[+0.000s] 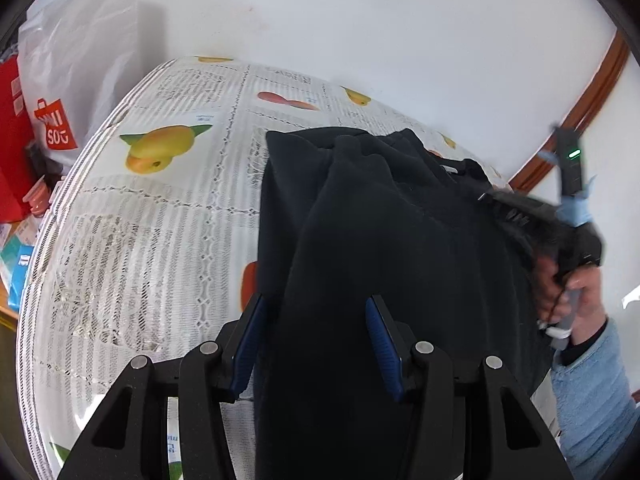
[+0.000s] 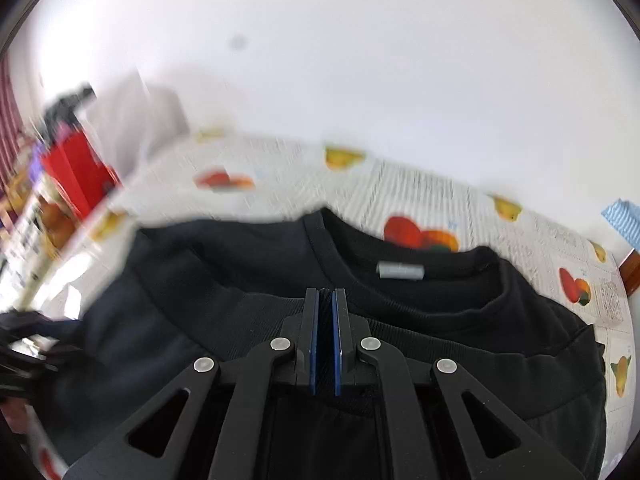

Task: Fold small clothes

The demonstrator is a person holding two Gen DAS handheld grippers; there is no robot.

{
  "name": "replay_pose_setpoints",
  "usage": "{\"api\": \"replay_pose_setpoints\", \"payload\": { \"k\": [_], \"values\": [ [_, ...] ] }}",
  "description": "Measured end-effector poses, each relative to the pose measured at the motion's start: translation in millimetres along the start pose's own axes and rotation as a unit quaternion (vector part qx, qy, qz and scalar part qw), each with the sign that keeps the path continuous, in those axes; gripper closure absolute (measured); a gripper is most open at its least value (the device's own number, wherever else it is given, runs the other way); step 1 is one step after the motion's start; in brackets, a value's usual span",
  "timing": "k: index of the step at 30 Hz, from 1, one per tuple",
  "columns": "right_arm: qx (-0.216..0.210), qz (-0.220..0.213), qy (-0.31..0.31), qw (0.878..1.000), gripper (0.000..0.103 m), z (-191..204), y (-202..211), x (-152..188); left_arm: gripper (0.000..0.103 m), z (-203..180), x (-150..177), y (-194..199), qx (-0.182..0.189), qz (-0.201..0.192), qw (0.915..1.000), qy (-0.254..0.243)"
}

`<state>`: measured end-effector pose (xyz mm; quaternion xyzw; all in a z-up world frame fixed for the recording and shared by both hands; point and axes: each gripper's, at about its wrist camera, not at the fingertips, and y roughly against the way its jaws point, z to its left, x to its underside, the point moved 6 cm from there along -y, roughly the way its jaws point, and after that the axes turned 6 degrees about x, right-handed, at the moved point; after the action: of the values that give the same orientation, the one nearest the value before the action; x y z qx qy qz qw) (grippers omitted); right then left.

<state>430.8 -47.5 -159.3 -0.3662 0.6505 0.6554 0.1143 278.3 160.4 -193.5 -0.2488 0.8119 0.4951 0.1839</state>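
Observation:
A black sweatshirt (image 1: 400, 240) lies on the table, bunched into folds. In the right wrist view its collar with a grey label (image 2: 400, 271) faces me, and a ribbed band (image 2: 248, 316) lies just below the collar. My right gripper (image 2: 326, 294) is shut, with dark ribbed cloth pinched between its blue pads. In the left wrist view that gripper (image 1: 490, 198) is blurred at the garment's far right edge, held by a hand in a light blue sleeve. My left gripper (image 1: 316, 308) stands open over the sweatshirt's near part, its pads apart from the cloth. It shows as a dark blur (image 2: 24, 340) at the left edge.
The table (image 1: 160, 220) wears a cloth printed with newsprint and fruit. A white plastic bag (image 1: 80, 60) and a red box (image 1: 12, 140) stand beyond its left edge. A white wall rises behind, with brown wooden trim (image 1: 580, 112) at the right.

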Motion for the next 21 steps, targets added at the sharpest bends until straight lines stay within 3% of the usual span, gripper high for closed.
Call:
{"api": "replay_pose_setpoints", "payload": {
  "k": [2,4,5,9,14,18,21],
  "values": [
    [0.008,0.038,0.002,0.999,0.097,5.9,-31.9,8.5,0.054,0.7,0.3,2.6,-0.005,-0.002,1.0,-0.002],
    [0.006,0.022,-0.008,1.0,0.088,2.8,-34.1,13.5,0.054,0.4,1.1,4.9,-0.01,-0.003,0.9999,-0.005],
    [0.01,0.024,-0.014,1.0,0.075,-3.0,-28.8,13.3,0.053,-0.1,1.7,6.1,-0.011,-0.002,0.9999,-0.008],
    [0.001,-0.012,-0.053,0.999,0.052,-45.6,8.5,15.0,0.051,-7.0,-5.9,7.4,-0.019,-0.009,0.9994,-0.026],
    [0.114,-0.023,-0.061,0.991,0.05,-130.2,34.8,29.9,0.051,-21.8,-37.0,-4.6,-0.023,-0.017,0.9989,-0.038],
    [0.173,0.02,-0.109,0.979,0.049,-204.4,25.7,52.8,0.051,-32.4,-60.7,-22.3,-0.049,-0.023,0.9971,-0.053],
    [0.191,0.057,-0.136,0.97,0.049,-236.3,12.7,70.8,0.052,-34.7,-72.4,-38.4,-0.072,-0.025,0.9952,-0.061]
  ]
}}
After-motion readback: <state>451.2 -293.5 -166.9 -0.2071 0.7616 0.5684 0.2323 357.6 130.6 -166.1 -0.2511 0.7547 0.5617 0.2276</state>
